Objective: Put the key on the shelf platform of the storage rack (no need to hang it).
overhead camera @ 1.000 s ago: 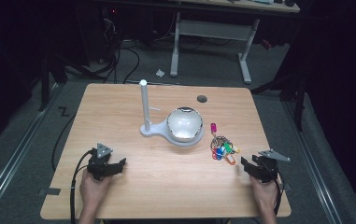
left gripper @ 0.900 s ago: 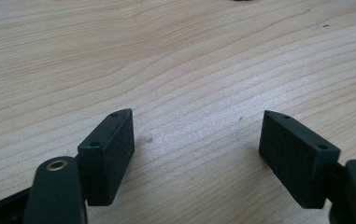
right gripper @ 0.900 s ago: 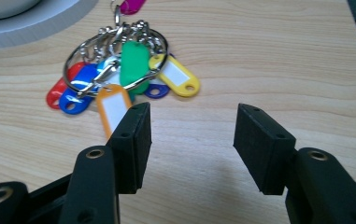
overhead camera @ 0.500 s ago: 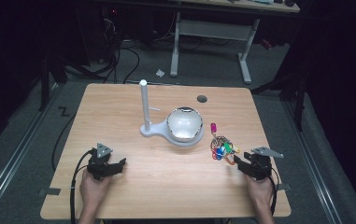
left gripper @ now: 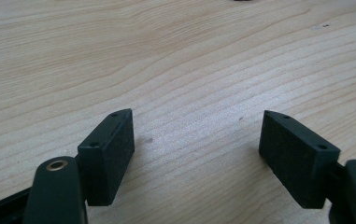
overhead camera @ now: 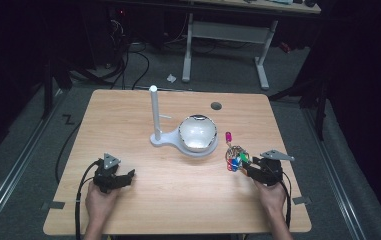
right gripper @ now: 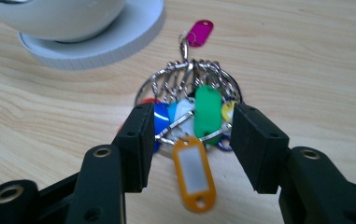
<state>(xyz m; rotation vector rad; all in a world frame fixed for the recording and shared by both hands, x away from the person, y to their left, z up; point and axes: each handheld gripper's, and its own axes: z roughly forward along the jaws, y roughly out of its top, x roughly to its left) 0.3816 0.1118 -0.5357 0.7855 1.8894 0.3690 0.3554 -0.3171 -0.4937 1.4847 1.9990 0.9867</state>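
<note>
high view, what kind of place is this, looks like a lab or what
Probably a lab or workshop set up for recording, not a home. A bare wooden table stands on grey floor, cables trail in the dark behind it, and a metal-legged workbench stands further back.

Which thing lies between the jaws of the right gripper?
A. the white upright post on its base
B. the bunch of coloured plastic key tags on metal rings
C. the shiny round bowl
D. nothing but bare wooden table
B: in the right gripper view, the bunch of coloured plastic key tags on metal rings lies between the two black jaws of the right gripper.
</note>
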